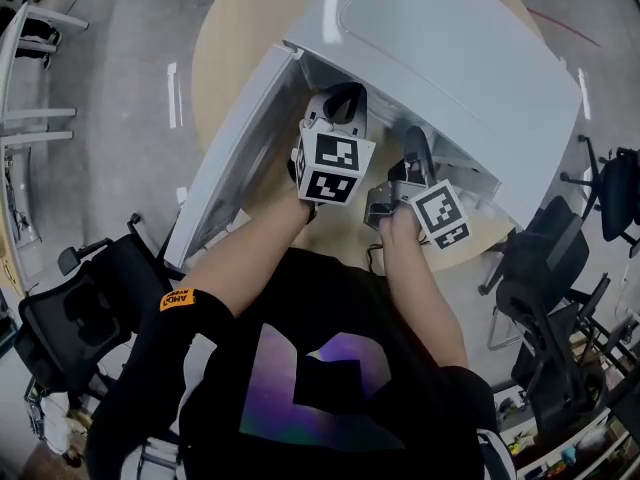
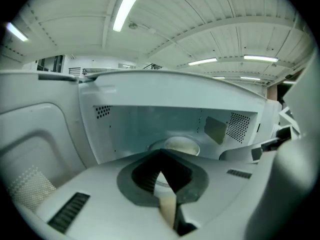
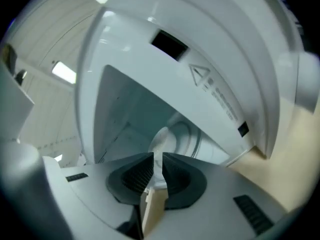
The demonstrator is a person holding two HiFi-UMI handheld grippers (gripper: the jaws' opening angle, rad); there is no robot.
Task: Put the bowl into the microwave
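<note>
The white microwave (image 1: 450,48) stands on a round wooden table (image 1: 225,38), its door (image 1: 240,153) swung open to the left. In the left gripper view a pale bowl (image 2: 182,145) sits on the turntable in the middle of the cavity. The right gripper view shows the same bowl (image 3: 161,140) beyond the jaws. My left gripper (image 1: 345,96) is at the mouth of the cavity; its jaws (image 2: 160,156) meet at the tips and hold nothing. To its right, my right gripper (image 1: 415,140) is also at the mouth; its jaws (image 3: 158,156) stand a narrow slit apart, short of the bowl.
The open door (image 2: 35,144) stands close on the left of my left gripper. The microwave's front frame (image 3: 215,96) runs just right of my right gripper, with the table edge (image 3: 295,144) beyond. Black office chairs (image 1: 90,313) (image 1: 555,268) flank the person.
</note>
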